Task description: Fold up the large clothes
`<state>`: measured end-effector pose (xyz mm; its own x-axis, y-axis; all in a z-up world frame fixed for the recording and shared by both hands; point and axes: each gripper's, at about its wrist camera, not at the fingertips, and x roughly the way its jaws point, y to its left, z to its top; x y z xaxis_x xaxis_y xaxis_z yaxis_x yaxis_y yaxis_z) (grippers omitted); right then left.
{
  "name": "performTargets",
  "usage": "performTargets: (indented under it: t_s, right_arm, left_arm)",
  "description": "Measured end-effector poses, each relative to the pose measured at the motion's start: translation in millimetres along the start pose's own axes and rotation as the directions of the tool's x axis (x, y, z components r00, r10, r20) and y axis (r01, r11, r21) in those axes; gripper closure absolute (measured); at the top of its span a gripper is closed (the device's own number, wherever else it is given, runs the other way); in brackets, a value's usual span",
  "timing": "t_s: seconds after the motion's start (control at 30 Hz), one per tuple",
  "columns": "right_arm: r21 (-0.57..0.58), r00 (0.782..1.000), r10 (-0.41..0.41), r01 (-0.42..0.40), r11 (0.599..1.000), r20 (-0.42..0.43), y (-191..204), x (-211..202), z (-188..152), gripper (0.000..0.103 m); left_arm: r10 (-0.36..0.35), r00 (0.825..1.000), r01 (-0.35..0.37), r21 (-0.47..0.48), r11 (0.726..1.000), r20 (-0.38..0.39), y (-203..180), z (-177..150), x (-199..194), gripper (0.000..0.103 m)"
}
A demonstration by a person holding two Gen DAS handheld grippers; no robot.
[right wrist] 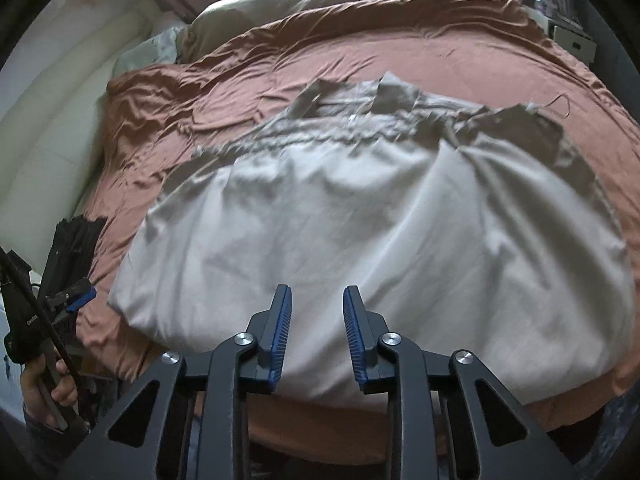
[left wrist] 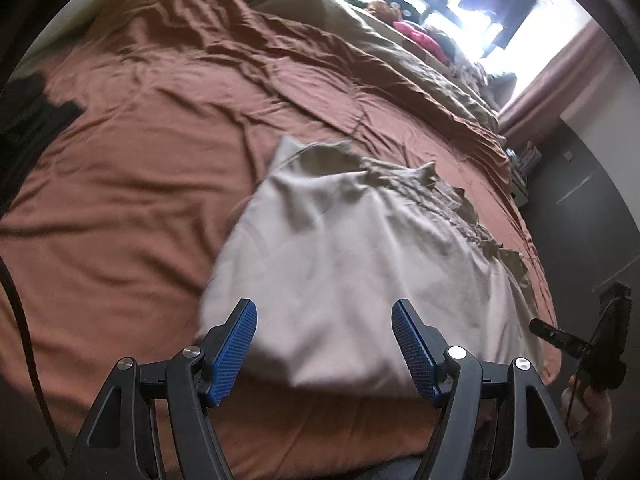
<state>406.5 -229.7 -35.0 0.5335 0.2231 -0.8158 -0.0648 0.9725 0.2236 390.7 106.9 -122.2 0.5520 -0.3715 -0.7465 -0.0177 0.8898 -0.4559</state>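
Left wrist view: left gripper (left wrist: 324, 322) fingers wide apart above the beige garment (left wrist: 340, 272) on the bed (left wrist: 120, 168); right gripper (right wrist: 317, 308) fingers slightly apart, holding nothing.

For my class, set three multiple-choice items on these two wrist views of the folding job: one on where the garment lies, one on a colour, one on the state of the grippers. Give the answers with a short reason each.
1. Where does the beige garment lie?
A. On the bed
B. On a chair
C. On the floor

2. What colour is the bedspread under it?
A. Green
B. Rust brown
C. Black

3. What state are the left gripper and right gripper in?
A. Both shut on the garment
B. One holds a hanger
C. Both open, holding nothing

Answers: 1 A, the garment is spread on the bed. 2 B, rust-brown cloth shows on all sides of it. 3 C, each view shows a gap between the blue pads with nothing between them.
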Motion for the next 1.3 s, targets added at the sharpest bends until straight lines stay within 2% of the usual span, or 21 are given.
performTargets:
  t_s: [0.23, 0.47, 0.6, 0.73, 0.93, 1.17, 1.3]
  right_arm:
    - [0.016, 0.999, 0.012, -0.011, 1.000, -0.035, 7, 20, -20, 0.087]
    - [0.008, 0.995, -0.023, 0.024, 1.000, -0.092, 16, 49, -34, 0.099]
    - [0.023, 0.994, -0.043, 0.046, 0.999, -0.104, 18, 64, -38, 0.100]
    - [0.000, 0.990, -0.069, 0.070, 0.998, -0.120, 21, 74, -36, 0.100]
    - [0.006, 0.987, -0.100, 0.102, 0.995, -0.126, 20, 99, -14, 0.101]
    - [0.020, 0.988, -0.109, 0.112, 0.994, -0.113, 14, 132, 28, 0.101]
    - [0.060, 0.988, -0.120, 0.126, 0.990, -0.096, 2, 148, 55, 0.101]
  left_arm:
    - [-0.011, 0.999, 0.009, -0.070, 0.998, -0.030, 34, -26, -4, 0.031]
    - [-0.098, 0.994, 0.087, -0.184, 0.979, -0.054, 57, -40, 19, 0.032]
    - [-0.157, 0.984, 0.132, -0.245, 0.961, -0.082, 59, -41, 44, 0.032]
    - [-0.154, 0.985, 0.130, -0.261, 0.957, -0.076, 56, -36, 62, 0.032]
    - [-0.129, 0.992, 0.116, -0.342, 0.933, -0.015, 61, -22, 73, 0.036]
    - [-0.117, 0.993, 0.122, -0.357, 0.926, 0.035, 54, -26, 73, 0.036]
    - [-0.119, 0.993, 0.121, -0.355, 0.927, 0.027, 49, -24, 79, 0.039]
